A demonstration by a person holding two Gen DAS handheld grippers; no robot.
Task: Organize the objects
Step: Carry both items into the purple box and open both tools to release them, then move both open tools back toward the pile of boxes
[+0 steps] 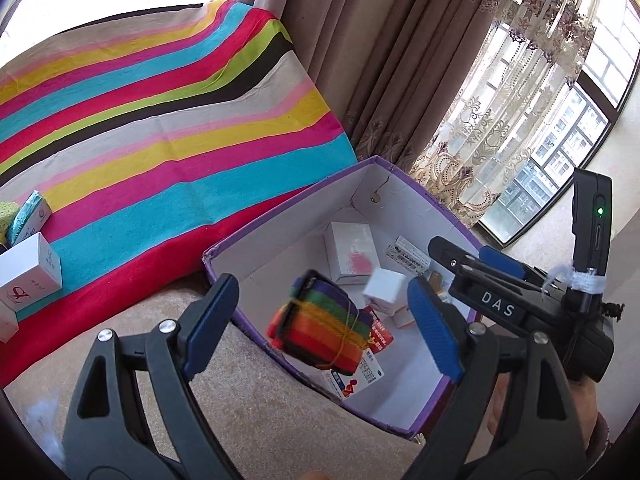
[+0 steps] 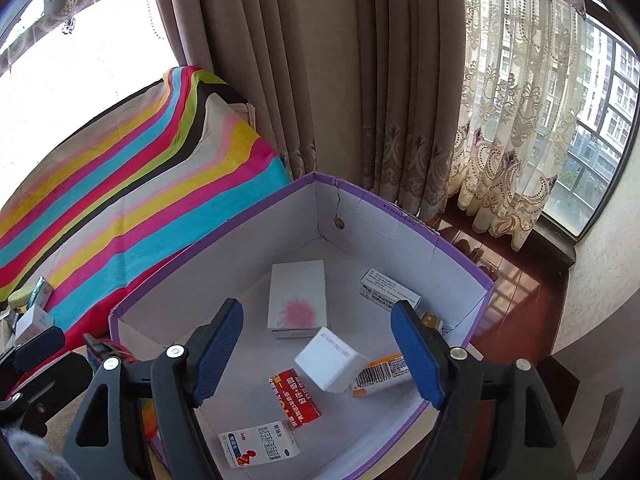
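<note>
Below both grippers sits a purple cardboard box (image 2: 460,248) with white inner walls. Inside lie small cartons, among them a tilted white cube box (image 2: 330,364) and a red packet (image 2: 295,398). A rainbow-striped strap bundle (image 1: 320,330), tied with yellow thread, sits between the left gripper's (image 1: 320,328) spread jaws, its contact unclear. The right gripper (image 2: 318,354) stands open, holding nothing.

Inside the purple box (image 2: 460,252) lie six small cartons (image 2: 297,296) and one rainbow strap bundle (image 1: 320,330), while left of the purple box on the striped blanket (image 1: 168,128) sit two white cartons (image 1: 30,272) and one yellow sponge (image 1: 8,216)
</note>
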